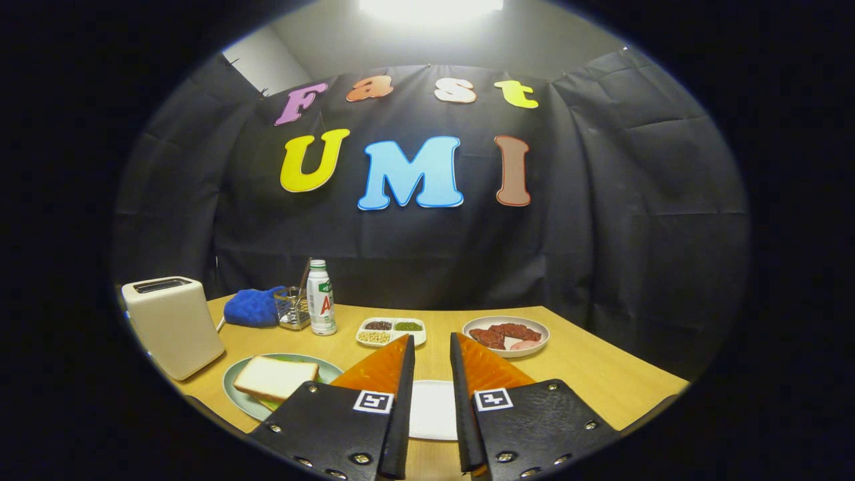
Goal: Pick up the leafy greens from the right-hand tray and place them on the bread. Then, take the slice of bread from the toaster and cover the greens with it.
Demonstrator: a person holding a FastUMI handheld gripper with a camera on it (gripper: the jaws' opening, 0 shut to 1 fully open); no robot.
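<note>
A white bread slice (pixel 275 377) lies flat on a pale green plate (pixel 235 391), left of the fingers. Thin edges of leafy greens (pixel 270 403) peek out from under it. Behind the plate stands the cream toaster (pixel 172 326), and its top slot looks dark. My gripper (pixel 431 339) hovers above the table, open by a narrow gap, with nothing held between its fingers. Below that gap I see a strip of a white tray (pixel 433 409); the rest of it is hidden by the fingers.
Along the back of the wooden table (pixel 601 374) sit a blue mitt (pixel 252 307), a wire rack (pixel 294 311), a white bottle (pixel 321 298), a divided dish of beans (pixel 391 331) and a plate of meat slices (pixel 505 334). The table's edge runs close on the right.
</note>
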